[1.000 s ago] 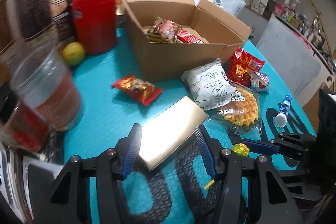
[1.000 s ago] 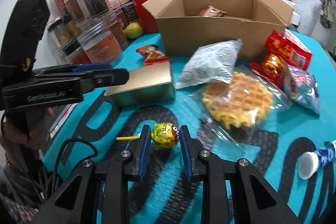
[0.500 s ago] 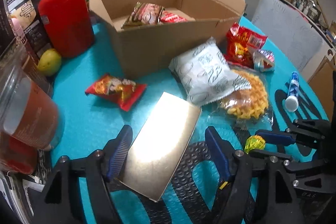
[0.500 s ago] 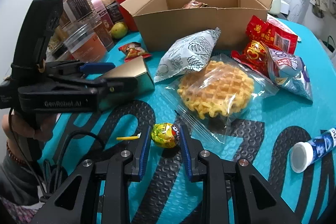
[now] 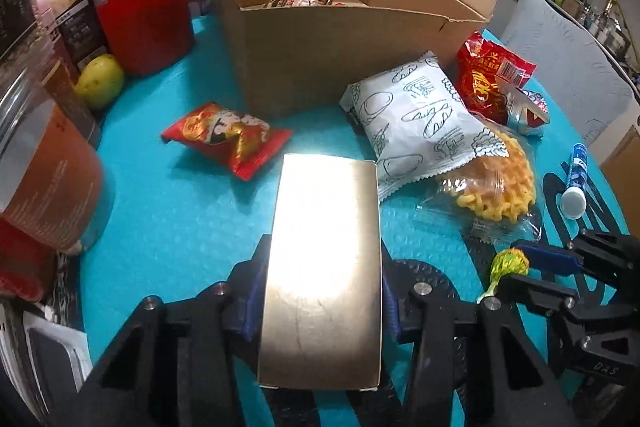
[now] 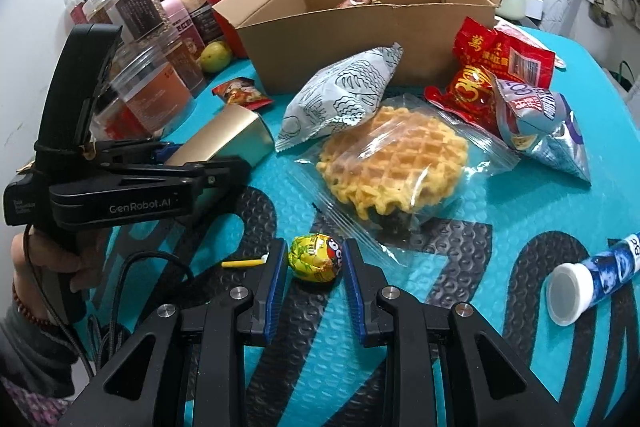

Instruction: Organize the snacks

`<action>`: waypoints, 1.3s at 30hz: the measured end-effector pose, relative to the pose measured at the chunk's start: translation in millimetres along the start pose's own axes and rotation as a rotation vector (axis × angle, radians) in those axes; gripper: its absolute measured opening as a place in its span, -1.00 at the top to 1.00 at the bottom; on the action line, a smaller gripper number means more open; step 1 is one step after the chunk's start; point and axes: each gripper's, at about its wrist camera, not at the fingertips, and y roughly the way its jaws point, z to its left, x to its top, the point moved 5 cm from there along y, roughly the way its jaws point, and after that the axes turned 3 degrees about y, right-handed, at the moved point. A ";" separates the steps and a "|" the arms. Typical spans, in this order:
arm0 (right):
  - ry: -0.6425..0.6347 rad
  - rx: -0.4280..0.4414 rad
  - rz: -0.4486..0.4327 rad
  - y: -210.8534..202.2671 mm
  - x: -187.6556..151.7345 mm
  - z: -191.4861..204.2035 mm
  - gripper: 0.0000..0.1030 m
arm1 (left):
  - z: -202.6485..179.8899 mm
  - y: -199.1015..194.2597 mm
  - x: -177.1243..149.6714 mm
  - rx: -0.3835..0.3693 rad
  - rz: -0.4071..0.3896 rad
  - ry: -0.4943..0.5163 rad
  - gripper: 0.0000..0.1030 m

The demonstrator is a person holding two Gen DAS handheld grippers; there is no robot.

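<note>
The left tool (image 5: 322, 311) is clamped on the gold box (image 5: 322, 259), one finger pressed on each long side, so the long axis of the box points straight forward, toward the carton (image 5: 340, 51) at the far side of the table (image 5: 180, 211). The carton is open on top and already has some packets inside. I think the coming move is to lift the box and carry it forward over the near wall of the carton. The right tool (image 6: 315, 269) has its fingers apart with the lollipop (image 6: 316, 258) between them, not yet gripped, and its stick (image 6: 242, 262) points to the left. The waffle (image 6: 394, 167) lies just behind it.
</note>
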 end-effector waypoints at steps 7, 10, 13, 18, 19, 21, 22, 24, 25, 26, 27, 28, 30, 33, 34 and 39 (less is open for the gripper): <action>-0.013 -0.001 0.000 -3.1 1.2 -3.5 0.46 | -10.4 -13.7 -21.8 -0.013 0.027 -0.030 0.10; -0.017 -0.004 0.006 -3.8 -0.7 -5.9 0.46 | -15.0 -18.7 -30.9 -0.017 0.025 -0.039 0.10; -0.015 -0.001 0.005 -3.5 -2.4 -7.6 0.46 | -17.8 -19.6 -34.7 0.008 0.009 -0.024 0.10; -0.024 -0.011 -0.006 -3.1 -1.7 -7.0 0.46 | -22.2 -13.7 -28.0 0.073 -0.027 0.006 0.10; -0.023 -0.011 -0.008 -3.1 -1.6 -7.0 0.46 | -21.9 -13.5 -27.3 0.073 -0.029 0.005 0.10; -0.019 -0.008 -0.011 -2.0 -0.5 -6.9 0.46 | -22.0 -13.8 -26.6 0.076 -0.033 0.008 0.13; -0.012 -0.005 -0.012 -1.5 0.5 -6.9 0.46 | -22.0 -14.5 -26.6 0.079 -0.034 0.006 0.15; -0.002 -0.006 -0.015 -2.0 2.4 -6.7 0.46 | -21.6 -14.6 -26.1 0.074 -0.030 0.007 0.16; 0.002 -0.006 -0.019 -2.8 3.2 -6.3 0.46 | -21.1 -15.2 -26.1 0.064 -0.029 0.001 0.16; 0.004 -0.007 -0.023 -3.7 4.2 -5.6 0.46 | -20.6 -14.8 -25.9 0.045 -0.026 -0.010 0.16; 0.007 -0.008 -0.027 -5.5 4.7 -4.5 0.46 | -20.1 -16.1 -26.1 0.022 -0.022 -0.020 0.16; 0.009 -0.010 -0.033 -7.5 5.2 -3.6 0.46 | -19.2 -17.5 -26.3 0.016 -0.023 -0.026 0.16; 0.011 -0.009 -0.042 -11.1 5.4 -1.9 0.46 | -18.7 -21.7 -26.3 0.020 -0.033 -0.024 0.16; 0.020 0.002 -0.053 -16.2 5.2 -0.4 0.46 | -20.4 -31.6 -22.7 0.017 -0.057 -0.017 0.16; 0.023 0.004 -0.059 -18.8 5.8 0.1 0.46 | -21.7 -35.3 -21.5 0.014 -0.065 -0.014 0.16; 0.030 0.009 -0.093 -33.1 9.7 2.5 0.46 | -27.4 -51.7 -13.9 0.006 -0.106 0.001 0.16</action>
